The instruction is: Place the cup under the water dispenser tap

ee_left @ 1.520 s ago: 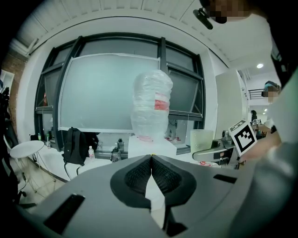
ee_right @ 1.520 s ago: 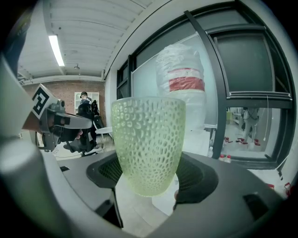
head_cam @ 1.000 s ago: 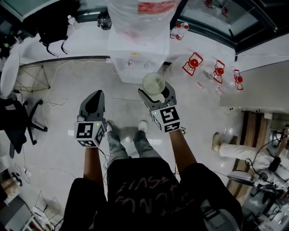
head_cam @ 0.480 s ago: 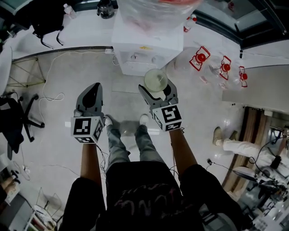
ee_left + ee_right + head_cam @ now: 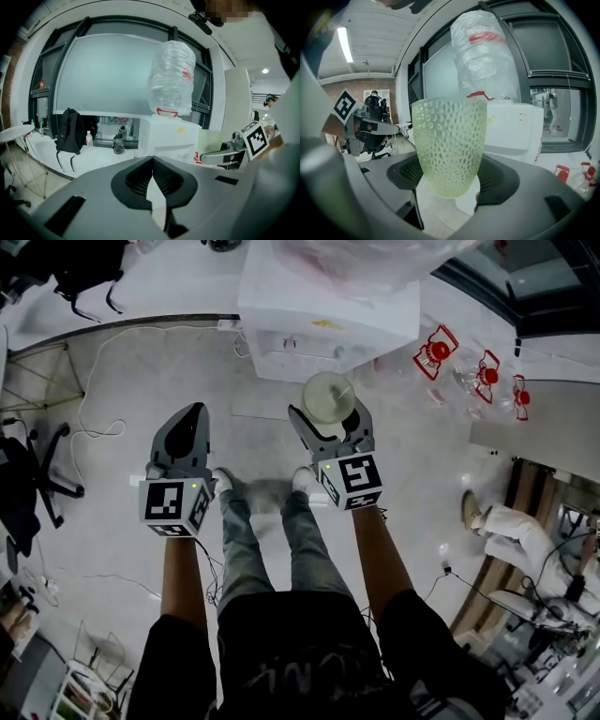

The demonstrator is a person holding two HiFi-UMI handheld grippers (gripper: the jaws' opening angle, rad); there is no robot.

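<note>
The right gripper (image 5: 330,418) is closed round the upright green cup (image 5: 328,396).
The cup is held in the air before the water dispenser (image 5: 323,307); next it should be brought in under the tap. The left gripper (image 5: 187,420) is closed, empty.

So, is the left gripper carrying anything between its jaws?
No, the grey left gripper shows its jaws meeting at the tips, nothing between them.

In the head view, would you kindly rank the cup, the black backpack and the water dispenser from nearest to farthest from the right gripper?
1. cup: between its jaws.
2. water dispenser: just ahead.
3. black backpack: far upper left.
</note>
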